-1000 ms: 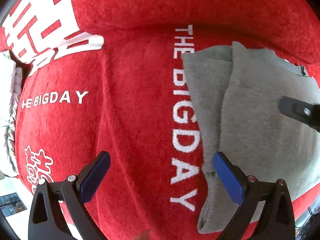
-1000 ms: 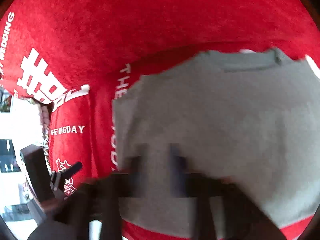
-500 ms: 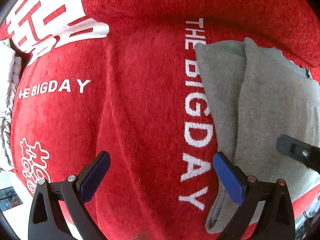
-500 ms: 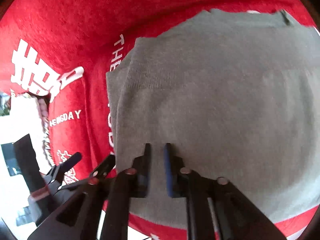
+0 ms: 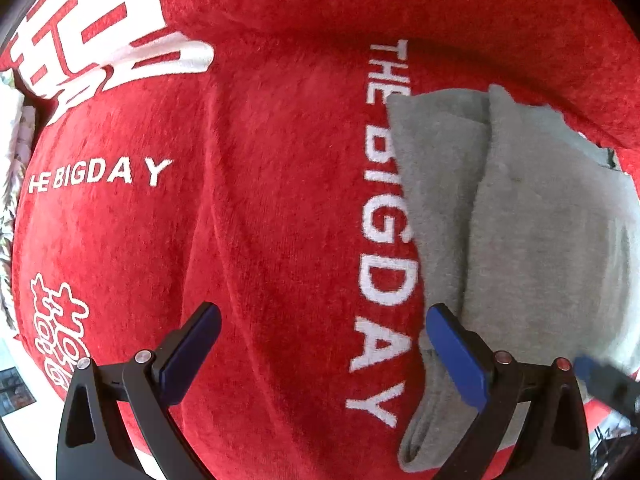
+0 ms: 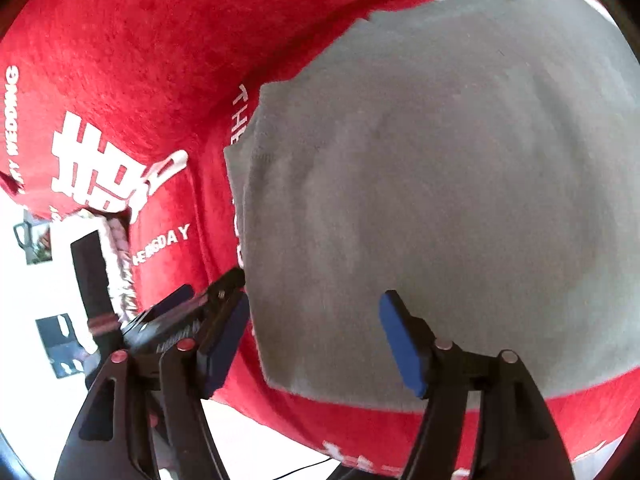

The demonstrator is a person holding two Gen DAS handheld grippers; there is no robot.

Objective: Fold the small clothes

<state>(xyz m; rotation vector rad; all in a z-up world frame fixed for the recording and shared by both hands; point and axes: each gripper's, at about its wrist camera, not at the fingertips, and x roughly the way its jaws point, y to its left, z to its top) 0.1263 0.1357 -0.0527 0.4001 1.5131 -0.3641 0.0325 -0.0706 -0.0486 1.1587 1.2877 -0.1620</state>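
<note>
Now the grey knitted garment [image 6: 440,208], already doubled over with one flap lying on another, rests on the red plush cloth printed with white lettering [image 5: 260,220] that covers the worktop. In the right wrist view it fills the centre and right of the frame; in the left wrist view it sits along the right side, its folded edge running down beside the words "THE BIG DAY".

The right gripper [image 6: 316,336] hovers low over the garment's near left corner; its blue-padded fingers [image 6: 404,344] are spreading apart and nothing is pinched between them, only grey fabric lying underneath. The left gripper [image 5: 320,356] points down at bare red cloth with its fingers [image 5: 456,356] spread wide and empty, the right-hand one just at the garment's folded edge.

The likely trouble is the pile of the fabric: a spreading pad that brushes the top layer could drag it and undo the fold. The left gripper's pad sits so near the edge that a small drift could snag the lower flap. Plush under knit also grips, so sliding the bundle may wrinkle it.
</note>
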